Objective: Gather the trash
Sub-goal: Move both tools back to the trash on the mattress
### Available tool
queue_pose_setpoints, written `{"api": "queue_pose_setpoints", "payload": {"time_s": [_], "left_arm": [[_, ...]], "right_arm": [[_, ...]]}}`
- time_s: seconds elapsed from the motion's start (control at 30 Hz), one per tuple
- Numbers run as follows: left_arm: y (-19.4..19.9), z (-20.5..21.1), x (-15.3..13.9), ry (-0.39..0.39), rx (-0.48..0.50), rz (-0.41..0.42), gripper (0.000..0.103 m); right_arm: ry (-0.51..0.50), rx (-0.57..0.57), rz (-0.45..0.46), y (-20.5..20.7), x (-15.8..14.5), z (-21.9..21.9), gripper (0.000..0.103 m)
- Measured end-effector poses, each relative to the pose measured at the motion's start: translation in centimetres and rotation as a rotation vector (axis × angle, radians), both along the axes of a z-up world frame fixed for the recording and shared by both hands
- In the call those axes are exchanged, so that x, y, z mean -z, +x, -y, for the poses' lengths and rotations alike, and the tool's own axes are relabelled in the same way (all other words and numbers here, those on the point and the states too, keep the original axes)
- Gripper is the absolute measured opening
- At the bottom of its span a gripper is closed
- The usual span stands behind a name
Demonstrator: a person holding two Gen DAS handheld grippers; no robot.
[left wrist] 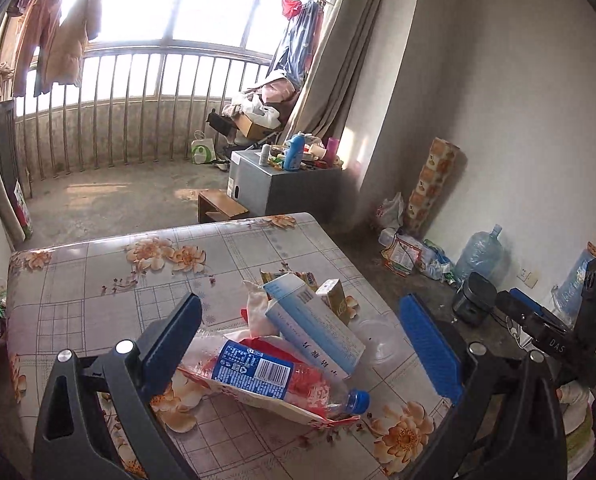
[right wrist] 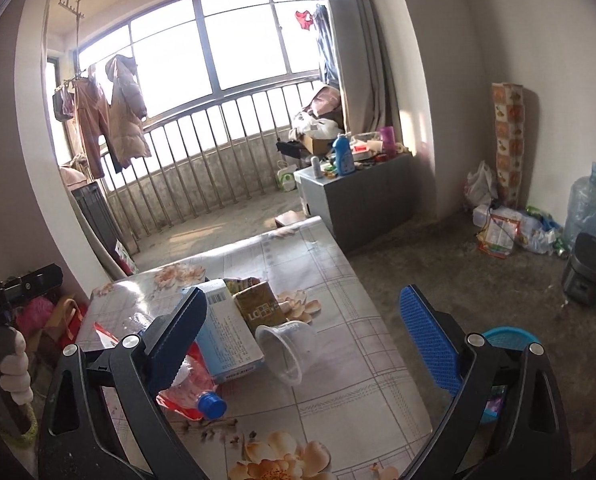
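Table (left wrist: 97, 280) covered in floral grid-pattern cloth. Trash piled near one edge: plastic bottle (left wrist: 281, 380) laid on red wrapper (left wrist: 257, 394), blue-white carton (left wrist: 318, 328) propped above, small yellow box (left wrist: 334, 298) behind, clear cup (right wrist: 287, 350) tipped sideways beside carton.

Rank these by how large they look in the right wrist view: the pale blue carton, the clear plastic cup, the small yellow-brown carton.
1. pale blue carton
2. clear plastic cup
3. small yellow-brown carton

The cup and the small carton look close in size, and the cup lies nearer the camera, so their order is unsure.
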State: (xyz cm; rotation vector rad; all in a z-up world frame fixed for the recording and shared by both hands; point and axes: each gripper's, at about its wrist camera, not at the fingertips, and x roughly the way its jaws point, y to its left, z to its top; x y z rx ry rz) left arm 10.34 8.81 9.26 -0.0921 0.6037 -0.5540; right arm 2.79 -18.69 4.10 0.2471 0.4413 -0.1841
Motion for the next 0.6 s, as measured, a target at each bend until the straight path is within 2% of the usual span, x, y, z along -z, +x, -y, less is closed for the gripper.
{"api": "queue_pose_setpoints", "payload": {"time_s": [0.2, 0.33, 0.47, 0.6], "left_arm": [[0.3, -0.6, 2.9, -0.008, -0.03, -0.092, 0.086], [0.9, -1.4, 5.3, -0.033, -0.067, -0.197, 0.075], [2.0, -2.2, 7.6, -0.075, -0.086, -0.314, 0.067], [2.5, -3.1, 8.8, -0.107, -0.088, -0.368, 0.064]], "right_arm": [[0.089, -0.119, -0.064, 1.4, 1.1, -2.3, 0.077], [0.143, -0.232, -0.115, 3.6, 1.8, -4.5, 0.065], [0.171, -0.355, -0.198, 6.8, 3.2, -7.2, 0.056], [0.198, -0.443, -0.286, 9.3, 5.0, -9.2, 0.051]]}}
